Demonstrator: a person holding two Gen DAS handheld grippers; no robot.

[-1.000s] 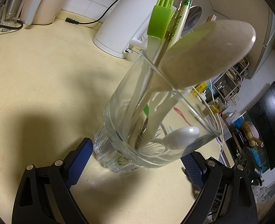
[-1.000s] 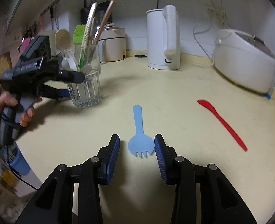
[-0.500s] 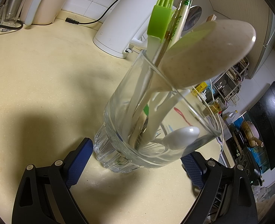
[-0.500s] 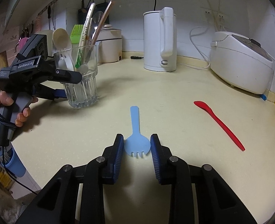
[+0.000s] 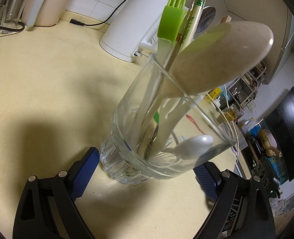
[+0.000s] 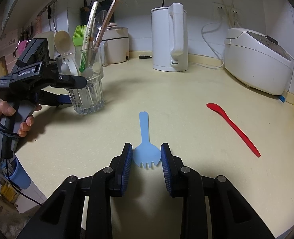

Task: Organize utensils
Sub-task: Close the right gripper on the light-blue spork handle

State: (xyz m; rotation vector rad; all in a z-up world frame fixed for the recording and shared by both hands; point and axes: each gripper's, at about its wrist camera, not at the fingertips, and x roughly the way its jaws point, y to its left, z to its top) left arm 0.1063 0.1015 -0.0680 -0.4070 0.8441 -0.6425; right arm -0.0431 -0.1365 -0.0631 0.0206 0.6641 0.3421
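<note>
the right gripper [image 6: 146, 156] points down at the desk [image 6: 186, 99], jaws pinching the head of the blue spork [image 6: 146, 151] that lies flat, likely to carry it to the glass [image 6: 87, 91]; beyond, the left gripper [image 5: 145, 171], jaws spread either side of the glass base without visibly pressing, seems to steady it; a red spoon [image 6: 232, 128] waits apart.

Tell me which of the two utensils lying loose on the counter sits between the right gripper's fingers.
The blue spork: its pronged head lies between the right gripper fingers, handle pointing away. The red spoon lies apart, off to the right.
</note>
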